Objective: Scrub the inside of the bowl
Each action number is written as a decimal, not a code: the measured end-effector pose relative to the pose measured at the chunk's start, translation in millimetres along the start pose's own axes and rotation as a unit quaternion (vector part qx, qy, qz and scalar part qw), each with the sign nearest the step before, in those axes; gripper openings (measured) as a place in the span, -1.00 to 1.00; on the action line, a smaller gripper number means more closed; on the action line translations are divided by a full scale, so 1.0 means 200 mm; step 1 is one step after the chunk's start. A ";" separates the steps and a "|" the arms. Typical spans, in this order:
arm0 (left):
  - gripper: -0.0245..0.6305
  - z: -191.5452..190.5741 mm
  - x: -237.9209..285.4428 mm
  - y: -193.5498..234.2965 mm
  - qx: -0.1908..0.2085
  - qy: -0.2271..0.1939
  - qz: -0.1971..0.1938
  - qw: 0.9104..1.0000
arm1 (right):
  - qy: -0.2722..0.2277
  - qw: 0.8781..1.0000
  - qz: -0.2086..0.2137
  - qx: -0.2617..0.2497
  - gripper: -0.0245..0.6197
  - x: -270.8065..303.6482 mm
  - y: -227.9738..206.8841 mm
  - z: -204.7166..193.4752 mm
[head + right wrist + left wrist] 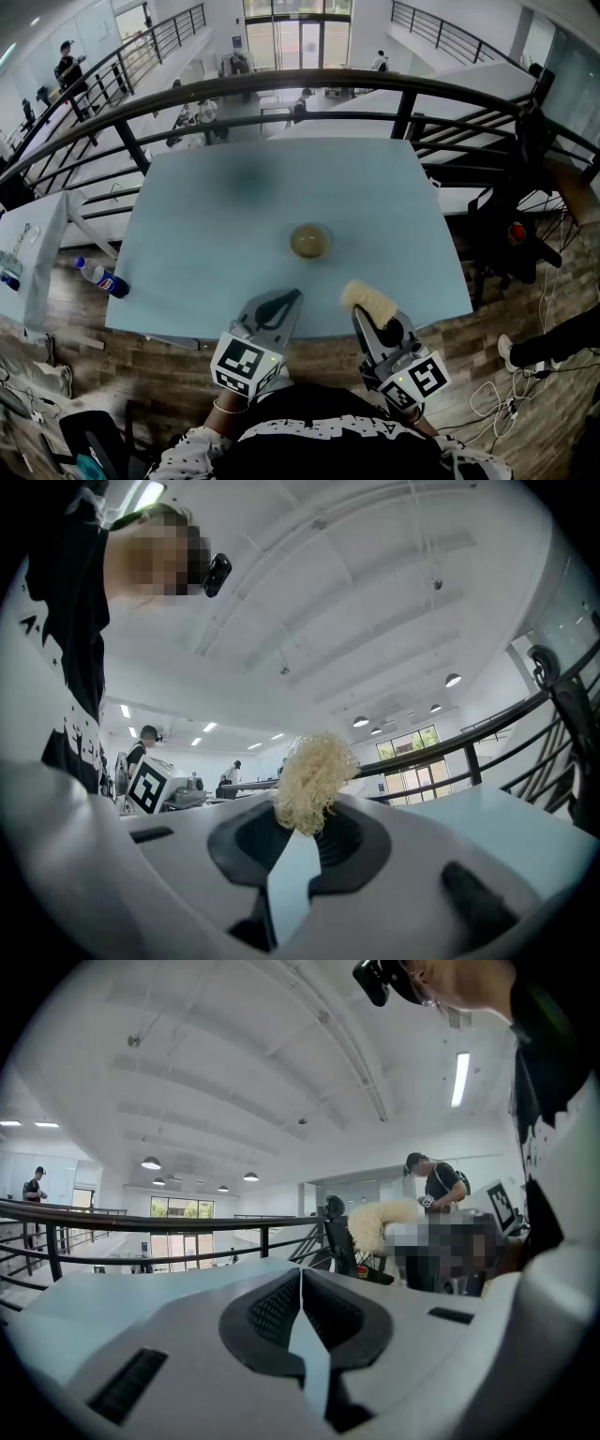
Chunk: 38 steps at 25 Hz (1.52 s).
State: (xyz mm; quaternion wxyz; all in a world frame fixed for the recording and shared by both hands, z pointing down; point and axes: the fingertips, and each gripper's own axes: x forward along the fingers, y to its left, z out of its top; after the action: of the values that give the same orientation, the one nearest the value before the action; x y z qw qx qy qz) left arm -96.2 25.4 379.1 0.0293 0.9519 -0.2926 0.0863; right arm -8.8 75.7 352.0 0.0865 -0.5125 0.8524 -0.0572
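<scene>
A small round bowl (309, 241) with a brownish inside sits near the middle of the pale blue table (206, 234). Over the table's near edge my left gripper (293, 295) is shut with nothing between its jaws; in its own view the tips (301, 1274) meet. To its right, my right gripper (361, 312) is shut on a cream fibrous scrubber (369, 300), which sticks out past the jaw tips (308, 819) as a curly tuft (313, 778). Both grippers hover well short of the bowl. The scrubber also shows in the left gripper view (382, 1222).
A black railing (281, 89) curves behind the table's far edge, with a lower floor beyond. A plastic bottle (103, 277) lies on the wooden floor to the left. A chair and cables (511, 234) stand to the right. A person's shoe (507, 351) shows at right.
</scene>
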 end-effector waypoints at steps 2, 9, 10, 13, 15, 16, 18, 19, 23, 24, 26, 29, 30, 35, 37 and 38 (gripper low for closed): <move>-0.87 0.00 0.00 -0.02 -0.002 0.005 0.002 1.000 | -0.003 1.000 0.000 0.004 -0.75 -0.02 -0.01 0.01; -0.87 0.02 0.04 -0.08 0.001 0.002 0.016 1.000 | -0.012 1.000 0.002 0.025 -0.75 -0.10 -0.08 0.03; -0.87 0.02 0.04 -0.09 0.002 0.002 0.018 1.000 | -0.012 1.000 0.003 0.027 -0.75 -0.11 -0.09 0.03; -0.87 0.03 0.06 -0.12 0.000 0.004 0.027 1.000 | -0.012 0.999 0.006 0.030 -0.75 -0.15 -0.12 0.04; -0.87 0.03 0.08 -0.15 -0.003 0.002 0.032 0.999 | -0.010 1.000 0.008 0.029 -0.75 -0.19 -0.14 0.04; -0.87 0.03 0.08 -0.16 -0.005 0.001 0.035 0.999 | -0.009 1.000 0.008 0.029 -0.75 -0.22 -0.15 0.04; -0.87 0.03 0.10 -0.20 -0.005 0.000 0.039 0.999 | -0.008 1.000 0.009 0.029 -0.75 -0.27 -0.18 0.04; -0.87 0.02 0.11 -0.22 -0.004 -0.001 0.042 0.999 | -0.007 1.000 0.008 0.028 -0.75 -0.30 -0.19 0.04; -0.87 0.02 0.14 -0.28 -0.003 -0.005 0.056 0.998 | -0.003 1.000 -0.001 0.026 -0.75 -0.43 -0.26 0.04; -0.87 0.02 0.15 -0.30 -0.003 -0.002 0.059 0.998 | -0.002 1.000 -0.004 0.028 -0.75 -0.45 -0.28 0.04; -0.87 0.00 0.17 -0.32 -0.003 0.008 0.065 0.998 | 0.000 0.999 -0.005 0.033 -0.75 -0.49 -0.31 0.03; -0.87 -0.02 0.16 -0.34 -0.004 0.019 0.074 0.997 | -0.001 0.999 -0.003 0.042 -0.75 -0.53 -0.33 0.00; -0.87 -0.03 0.14 -0.34 -0.003 0.022 0.077 0.997 | -0.001 0.999 -0.002 0.045 -0.75 -0.53 -0.32 -0.01; -0.87 -0.06 0.12 -0.29 -0.002 0.039 0.100 0.994 | 0.005 0.998 0.015 0.055 -0.75 -0.50 -0.31 -0.03; -0.87 -0.07 0.12 -0.25 -0.009 0.039 0.106 0.994 | 0.006 0.999 0.018 0.049 -0.75 -0.47 -0.32 -0.02; -0.87 -0.08 0.12 -0.23 -0.013 0.038 0.107 0.993 | 0.005 0.999 0.017 0.047 -0.75 -0.46 -0.33 -0.02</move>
State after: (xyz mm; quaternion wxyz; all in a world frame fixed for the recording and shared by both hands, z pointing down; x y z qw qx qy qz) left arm -53.0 50.6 398.1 0.0436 0.9106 -0.3926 0.1216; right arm 88.9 126.2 376.8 0.1069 -0.4932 0.8578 -0.0979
